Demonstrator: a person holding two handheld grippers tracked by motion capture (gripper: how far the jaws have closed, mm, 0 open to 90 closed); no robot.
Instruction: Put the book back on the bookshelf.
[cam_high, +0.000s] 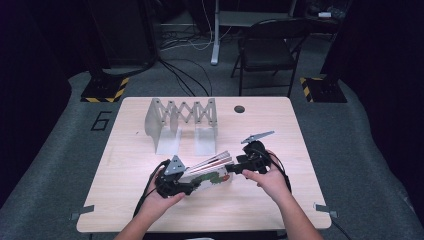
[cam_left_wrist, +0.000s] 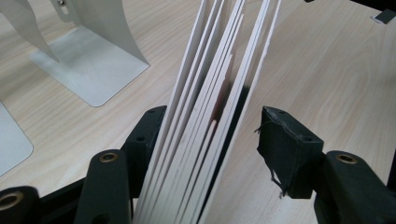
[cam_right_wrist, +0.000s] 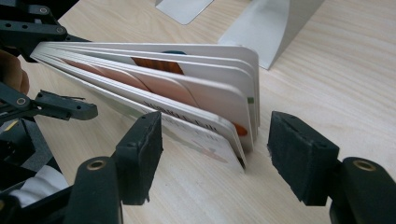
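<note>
- A board book (cam_high: 212, 170) with thick, stiff pages lies near the front middle of the bench (cam_high: 150, 200), at about 6 o'clock from the expandable metal book rack (cam_high: 182, 122), which stands well apart toward the far edge.
- The left claw (cam_high: 186, 186) straddles the book's 8 o'clock end. In the left gripper view the fanned pages (cam_left_wrist: 210, 116) stand between its jaws, one jaw against the outer page, the other clear of the stack: released, not clamping.
- The right claw (cam_high: 239, 167) sits at the book's 3 o'clock end. In the right gripper view the rounded page corners (cam_right_wrist: 233, 107) lie between its jaws with a gap on both sides: also released.
- Handling, as a judgement: the book looks light and rigid, but its glossy pages splay apart and could slip. Best taken across the whole stack near the spine, squeezing the pages shut, not by a single leaf.
- The rack holds nothing; its slots between the upright plates stand bare.
</note>
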